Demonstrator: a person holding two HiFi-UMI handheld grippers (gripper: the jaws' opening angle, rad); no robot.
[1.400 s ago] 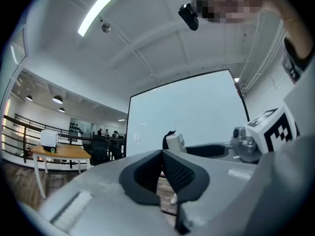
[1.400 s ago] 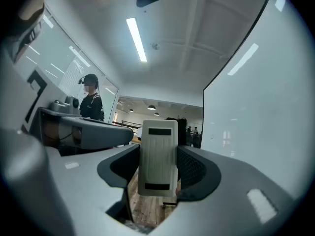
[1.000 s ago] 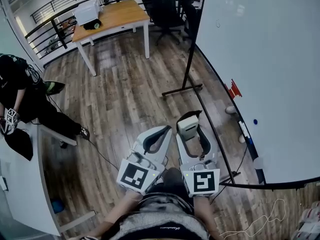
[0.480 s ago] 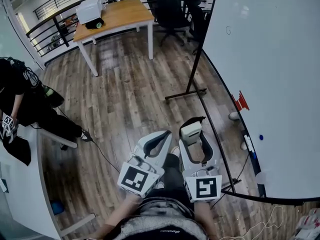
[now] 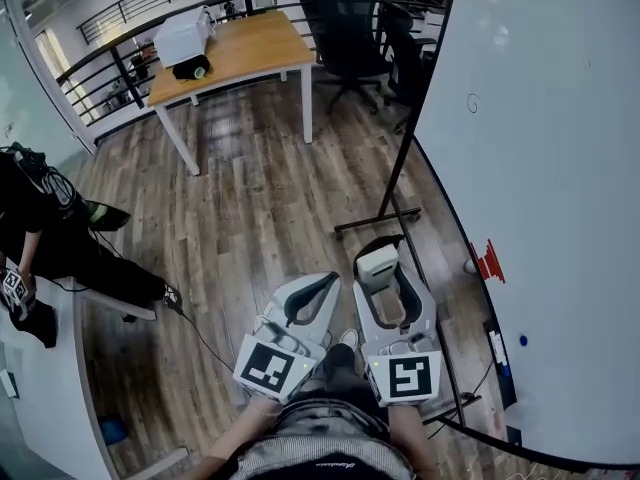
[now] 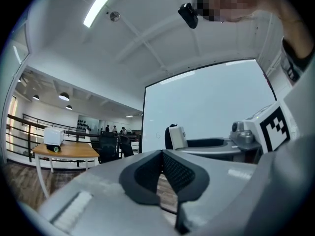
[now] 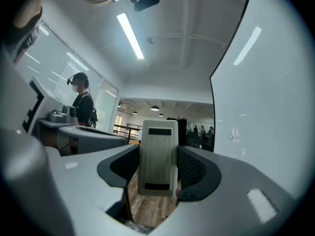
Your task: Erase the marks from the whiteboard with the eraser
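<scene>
The whiteboard stands at the right, with a small circle mark, a red mark and a blue dot on it. My right gripper is shut on the pale eraser, held upright between its jaws, a little left of the board's lower edge. The board and its circle mark fill the right of the right gripper view. My left gripper hangs beside it, shut and holding nothing. In the left gripper view the eraser shows before the whiteboard.
The board's black stand foot lies on the wood floor ahead. Markers rest on the board's tray. A wooden table with a white box and an office chair stand beyond. A seated person is at the left.
In the head view the board's marks, the stand and the table have slid down and to the right. Both grippers keep their pose and the eraser stays held.
</scene>
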